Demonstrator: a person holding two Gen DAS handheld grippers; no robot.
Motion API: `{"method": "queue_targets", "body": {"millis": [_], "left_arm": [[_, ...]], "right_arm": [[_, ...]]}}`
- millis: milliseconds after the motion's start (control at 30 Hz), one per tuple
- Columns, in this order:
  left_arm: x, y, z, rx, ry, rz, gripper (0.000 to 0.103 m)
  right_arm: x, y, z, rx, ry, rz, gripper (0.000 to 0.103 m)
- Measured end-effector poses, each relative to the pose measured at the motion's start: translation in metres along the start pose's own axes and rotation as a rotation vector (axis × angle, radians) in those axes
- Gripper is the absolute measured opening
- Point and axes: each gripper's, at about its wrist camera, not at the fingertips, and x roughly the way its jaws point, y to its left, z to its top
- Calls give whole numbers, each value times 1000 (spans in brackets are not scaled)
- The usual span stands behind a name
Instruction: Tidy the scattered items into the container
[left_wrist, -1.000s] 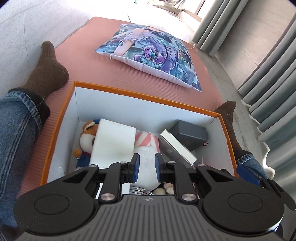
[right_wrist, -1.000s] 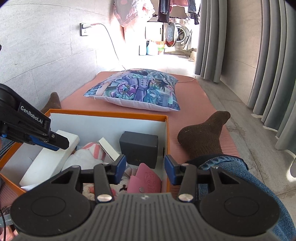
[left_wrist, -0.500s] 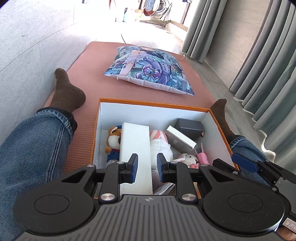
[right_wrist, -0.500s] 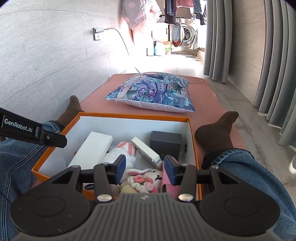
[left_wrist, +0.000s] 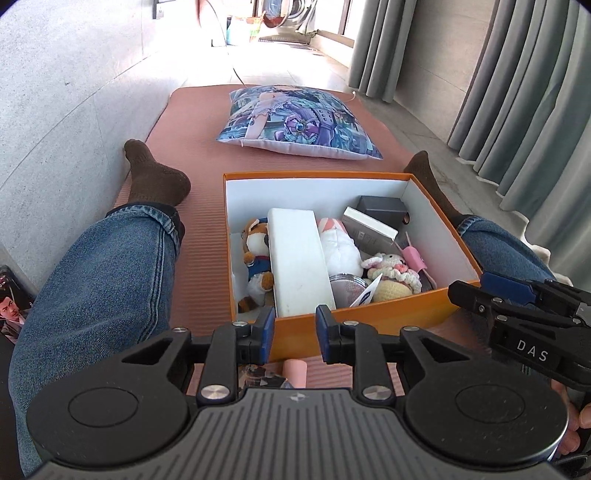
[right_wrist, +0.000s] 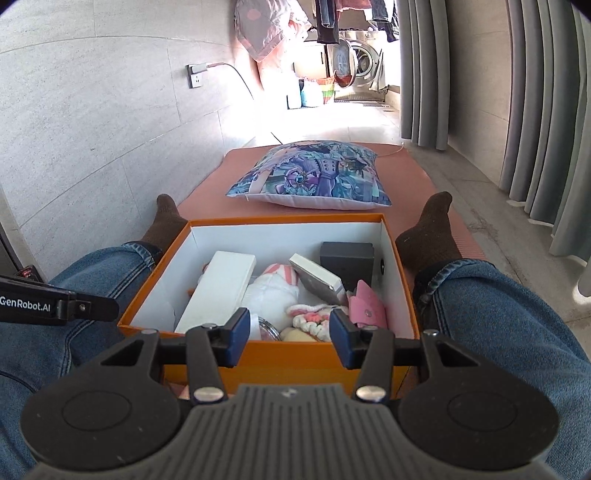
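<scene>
An orange box with white inside walls sits on the pink mat between my legs; it also shows in the right wrist view. It holds a long white box, a fox plush, a white plush, a grey box, a crocheted toy and a pink pouch. My left gripper is open and empty, in front of the box's near wall. My right gripper is open and empty, at the near wall. A pink item lies on the mat under the left gripper.
A printed cushion lies on the mat beyond the box. My legs in jeans and brown socks flank the box. A grey wall is on the left, curtains on the right.
Both grippers have pulled back and up from over the box to in front of its near wall. Both stay open and empty. The box contents have not moved.
</scene>
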Motion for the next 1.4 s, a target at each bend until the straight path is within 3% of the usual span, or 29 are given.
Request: {"method": "queue_targets", "body": {"millis": [433, 700, 900, 1133, 1200, 1400], "left_arm": [[14, 15, -49, 160, 164, 36, 33], [27, 17, -57, 195, 233, 50, 39], [27, 17, -60, 213, 262, 38, 39], [30, 17, -61, 210, 271, 32, 39], [31, 17, -61, 206, 274, 21, 39], [34, 18, -61, 201, 281, 24, 39]], "right_arm": [[37, 29, -34, 24, 241, 80, 47], [70, 54, -58, 86, 433, 222, 43], [88, 63, -73, 137, 523, 267, 34], [98, 61, -82, 225, 574, 335, 27], [99, 59, -82, 250, 574, 357, 16], [90, 56, -78, 250, 542, 341, 8]]}}
